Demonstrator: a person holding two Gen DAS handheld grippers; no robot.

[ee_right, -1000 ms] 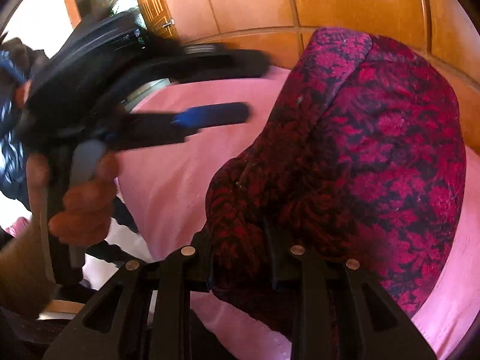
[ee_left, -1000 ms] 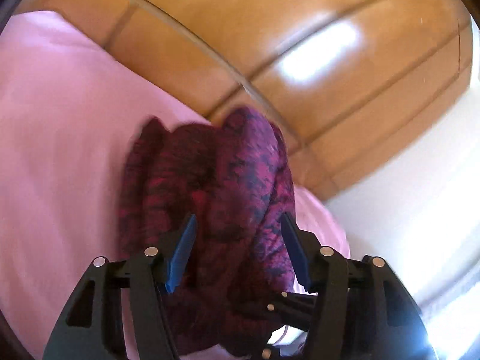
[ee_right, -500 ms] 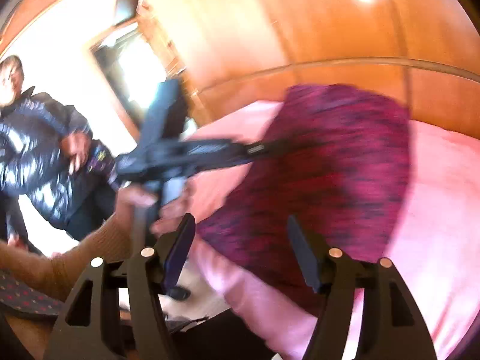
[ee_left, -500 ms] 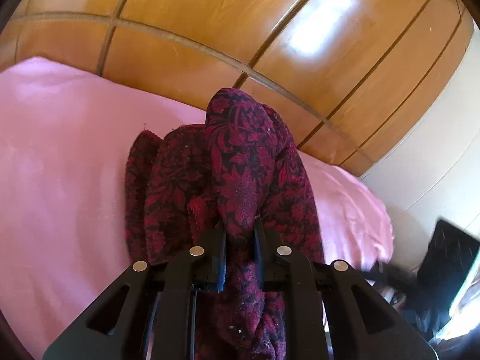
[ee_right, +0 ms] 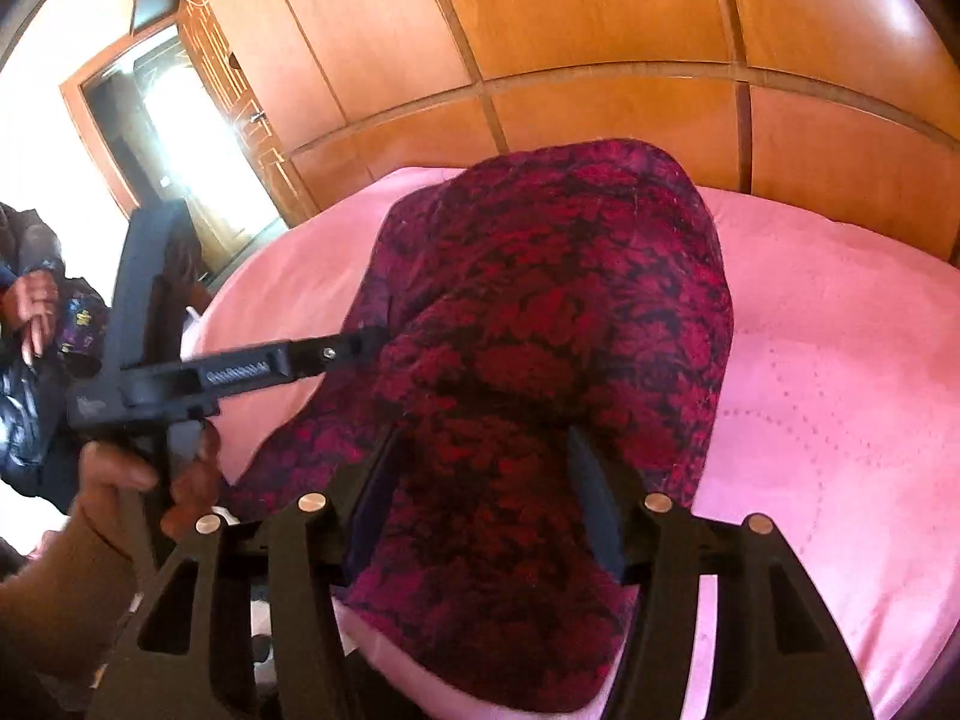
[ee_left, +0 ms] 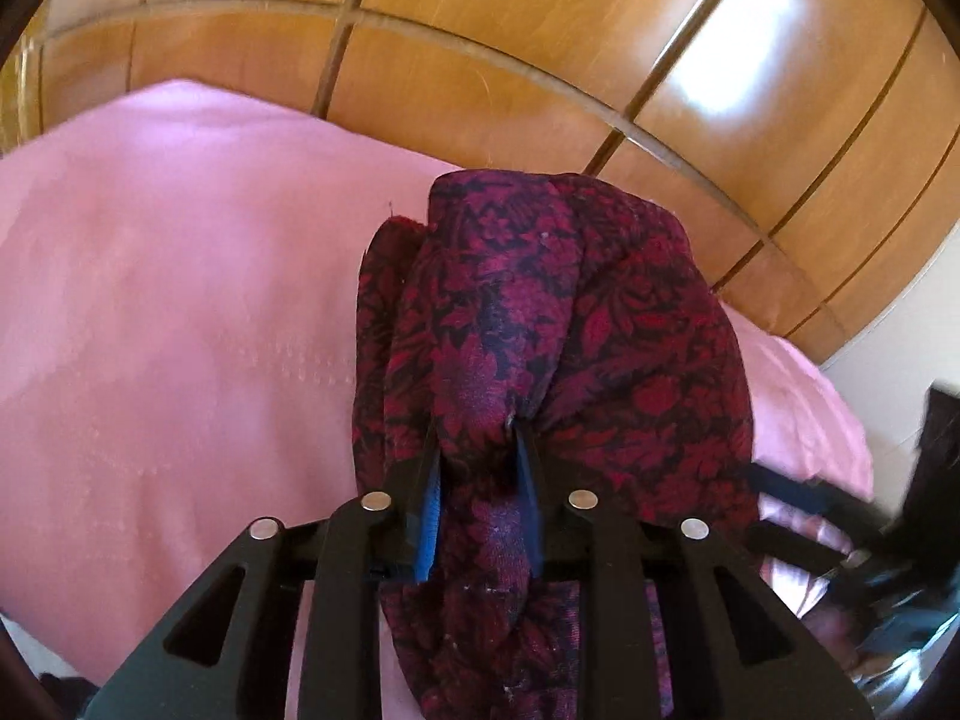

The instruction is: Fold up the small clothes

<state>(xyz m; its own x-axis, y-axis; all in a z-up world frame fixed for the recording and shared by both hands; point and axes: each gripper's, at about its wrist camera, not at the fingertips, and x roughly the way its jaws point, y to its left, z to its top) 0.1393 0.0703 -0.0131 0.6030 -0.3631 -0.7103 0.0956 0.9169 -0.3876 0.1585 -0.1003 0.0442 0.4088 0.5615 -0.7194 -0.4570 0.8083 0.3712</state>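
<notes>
A dark red floral garment [ee_left: 540, 324] lies bunched on a pink bedsheet [ee_left: 180, 312]. My left gripper [ee_left: 477, 462] is shut on a fold of the garment near its edge. In the right wrist view the same garment [ee_right: 558, 300] rises in a hump, and my right gripper [ee_right: 486, 468] stands open with its jaws either side of the cloth. The left gripper [ee_right: 354, 348] shows there from the side, held by a hand, its tips buried in the garment's left edge.
A wooden panelled headboard [ee_left: 540, 60] runs behind the bed. The bed's edge [ee_right: 252, 294] falls away at left, with a bright doorway [ee_right: 180, 138] and a seated person in a dark jacket [ee_right: 30, 324] beyond.
My left gripper closed on the garment and has kept hold, lifting a fold. My right gripper let go of the cloth and now stands open around it.
</notes>
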